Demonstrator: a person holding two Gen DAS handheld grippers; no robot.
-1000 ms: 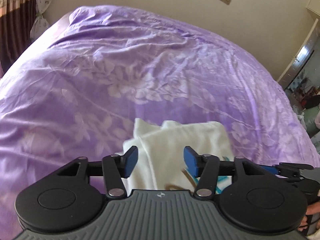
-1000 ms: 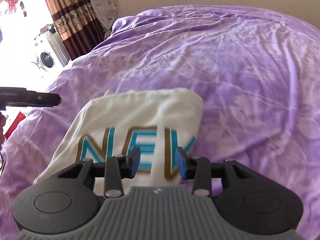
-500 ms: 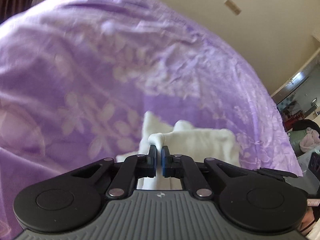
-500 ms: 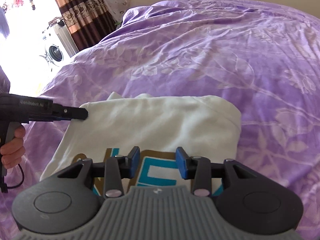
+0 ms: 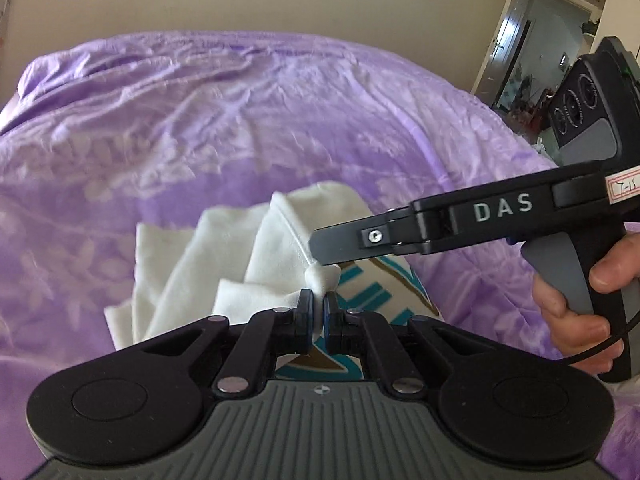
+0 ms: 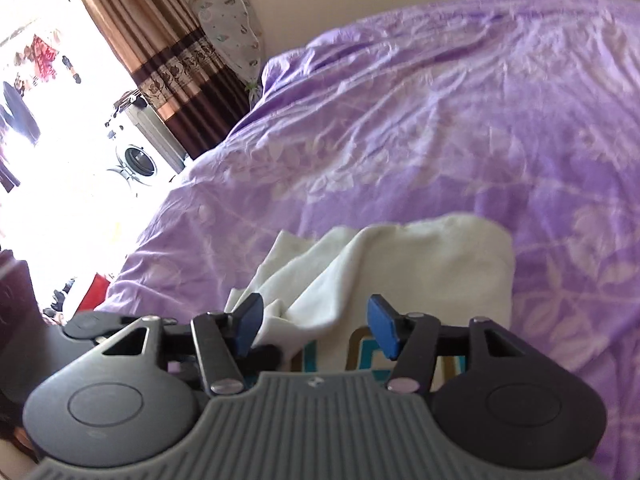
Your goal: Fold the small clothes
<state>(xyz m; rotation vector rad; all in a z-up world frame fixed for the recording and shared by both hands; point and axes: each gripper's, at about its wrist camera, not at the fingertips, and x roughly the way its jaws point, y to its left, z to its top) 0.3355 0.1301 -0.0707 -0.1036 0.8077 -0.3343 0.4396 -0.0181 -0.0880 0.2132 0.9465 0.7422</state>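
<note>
Left wrist view: the left gripper (image 5: 319, 316) is pinched shut on a bunched fold of the white shirt (image 5: 256, 256), the cloth squeezed up into a small knot just above the pads. The shirt lies on the purple bedspread (image 5: 200, 120), toward its near edge, rumpled, with its long axis running roughly from lower left to upper right; the teal and gold lettering shows on the right side of the pinch. The right gripper (image 5: 320, 246) comes in from the right, held in a hand (image 5: 576, 304), its tip just above the pinched knot, so both tools meet at the same spot.

Right wrist view: the right gripper (image 6: 316, 322) stands wide apart, its jaws having just been opening, with shirt (image 6: 400, 272) cloth lying between and beyond the pads but not pressed by them. Here the shirt stretches away from the jaws, its plain part farther off and the lettered part nearest. The left gripper's dark linkage (image 6: 262, 354) sits just beside the left pad. My judgement: the left hand is the one placed to carry the fold over.
</note>
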